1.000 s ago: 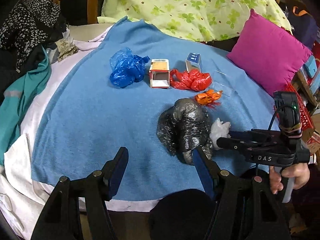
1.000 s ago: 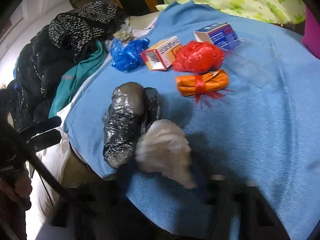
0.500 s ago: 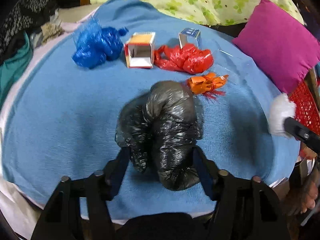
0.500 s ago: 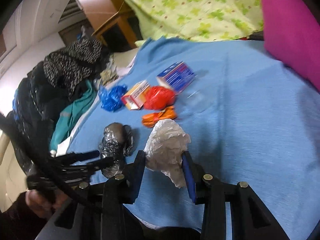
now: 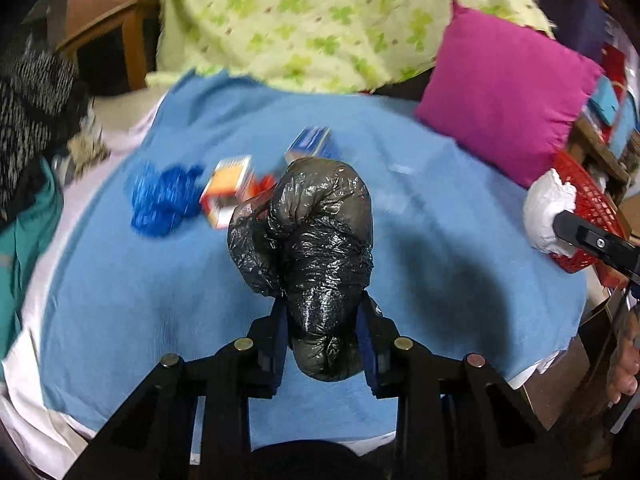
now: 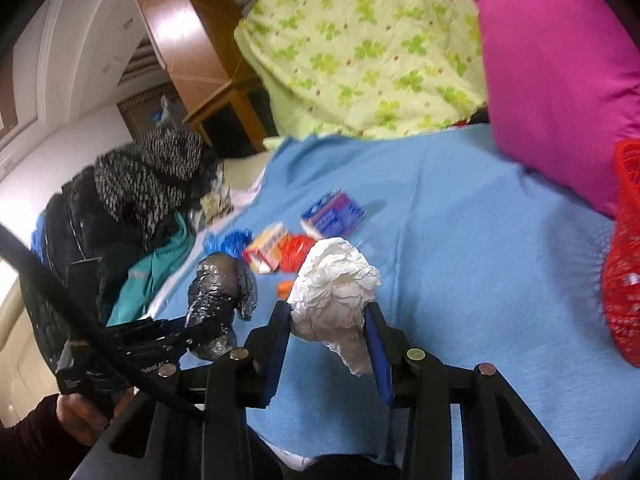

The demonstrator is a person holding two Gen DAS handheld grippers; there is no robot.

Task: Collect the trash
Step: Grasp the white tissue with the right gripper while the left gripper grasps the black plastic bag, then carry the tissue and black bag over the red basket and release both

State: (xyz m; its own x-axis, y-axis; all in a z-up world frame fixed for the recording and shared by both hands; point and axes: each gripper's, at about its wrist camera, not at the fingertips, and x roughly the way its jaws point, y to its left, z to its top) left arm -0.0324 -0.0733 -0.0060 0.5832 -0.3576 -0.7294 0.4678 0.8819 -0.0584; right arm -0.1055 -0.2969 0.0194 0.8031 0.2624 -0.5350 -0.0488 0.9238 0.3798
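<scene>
Home bedroom: blanket [image 5: 120,300], pillow [image 5: 508,92], heaped clothes [image 6: 132,200].

My black bag [image 5: 316,248] hides most of red bag [image 5: 264,184]; far boxes [image 5: 230,184] blurred; red basket [image 6: 624,256] cut by right edge.

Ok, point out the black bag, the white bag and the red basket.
black bag [image 5: 320,240]: left wrist view, crumpled middle.
white bag [image 6: 336,288]: right wrist view, upper bulge.
red basket [image 6: 624,280]: right wrist view, mesh wall.
</scene>
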